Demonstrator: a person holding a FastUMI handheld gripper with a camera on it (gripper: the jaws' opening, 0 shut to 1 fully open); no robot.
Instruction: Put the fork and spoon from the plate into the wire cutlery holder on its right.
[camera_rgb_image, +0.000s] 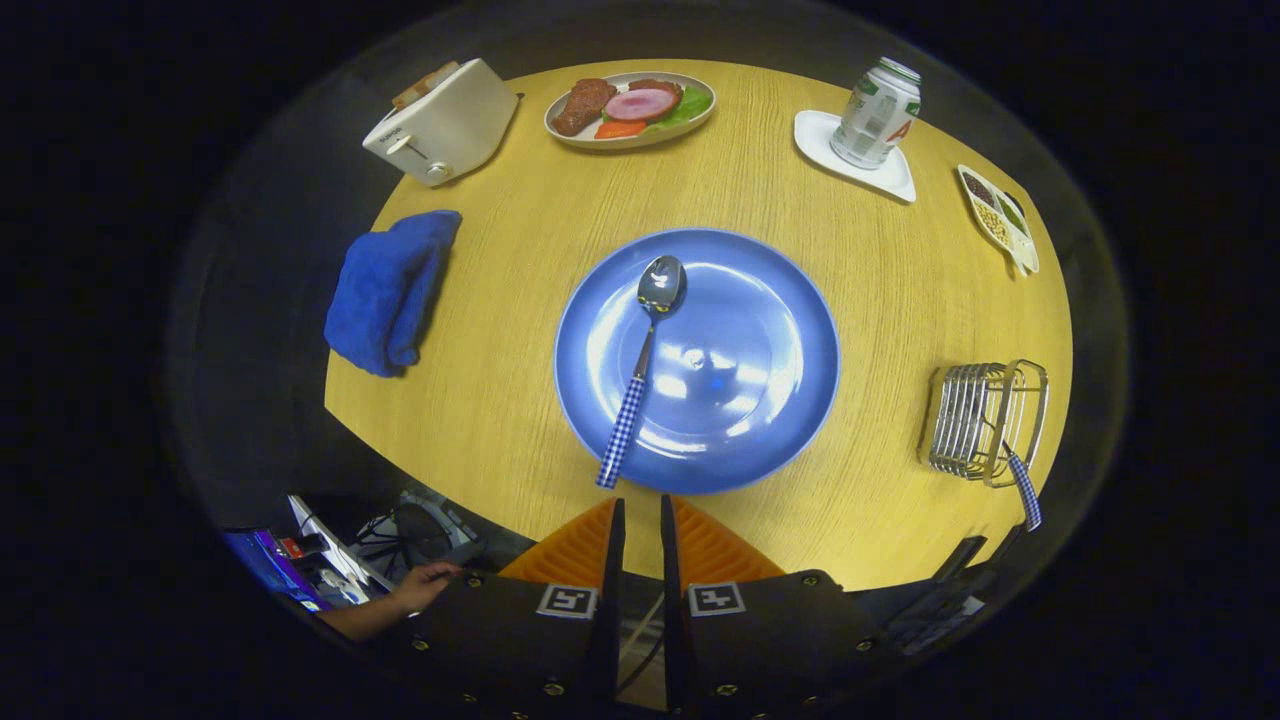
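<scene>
Round wooden table (780, 210), blue plate (760, 400), wire cutlery holder (975, 420), toaster (445, 125), blue cloth (385, 290), food dish (630, 135), coaster (900, 180), snack tray (1000, 220)

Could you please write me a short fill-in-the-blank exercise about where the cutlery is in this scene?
1. The spoon lies on the blue ____.
2. The wire holder already holds a checked ____.
3. The hand-held gripper has its fingers nearly ____, with nothing between them.

Missing words: plate; handle; closed
</scene>
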